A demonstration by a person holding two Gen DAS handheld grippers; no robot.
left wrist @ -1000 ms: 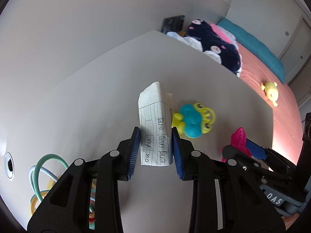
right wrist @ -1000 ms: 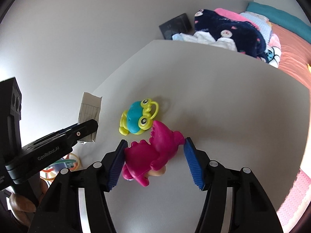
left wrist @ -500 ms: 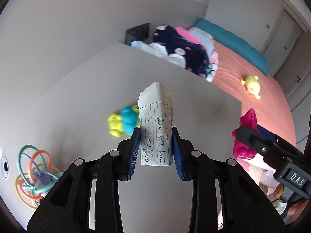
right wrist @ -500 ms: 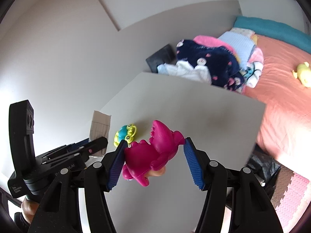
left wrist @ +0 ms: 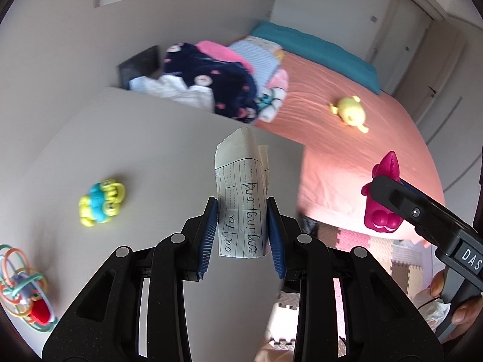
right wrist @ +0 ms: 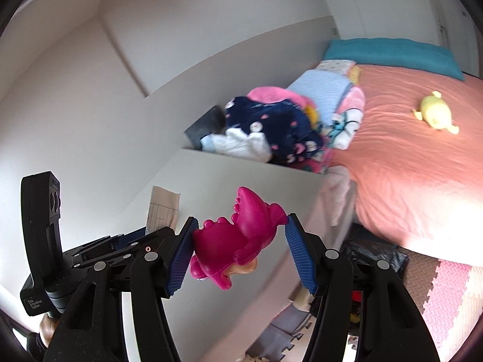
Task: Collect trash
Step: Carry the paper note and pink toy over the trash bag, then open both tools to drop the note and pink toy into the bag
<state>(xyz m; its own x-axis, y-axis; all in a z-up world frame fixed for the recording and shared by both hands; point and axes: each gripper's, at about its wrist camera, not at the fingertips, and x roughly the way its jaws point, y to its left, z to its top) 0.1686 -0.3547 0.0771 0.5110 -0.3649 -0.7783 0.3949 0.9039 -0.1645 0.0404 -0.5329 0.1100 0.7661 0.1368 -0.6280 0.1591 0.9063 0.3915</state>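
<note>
Two items are up off the table [left wrist: 157,138]: our left gripper [left wrist: 242,232] pinches a folded, creased sheet of lined paper [left wrist: 241,199] with handwriting, our right gripper [right wrist: 240,249] clamps a pink toy dinosaur [right wrist: 238,235]; no bin shows yet, and two toys [left wrist: 101,203] remain on the tabletop
</note>
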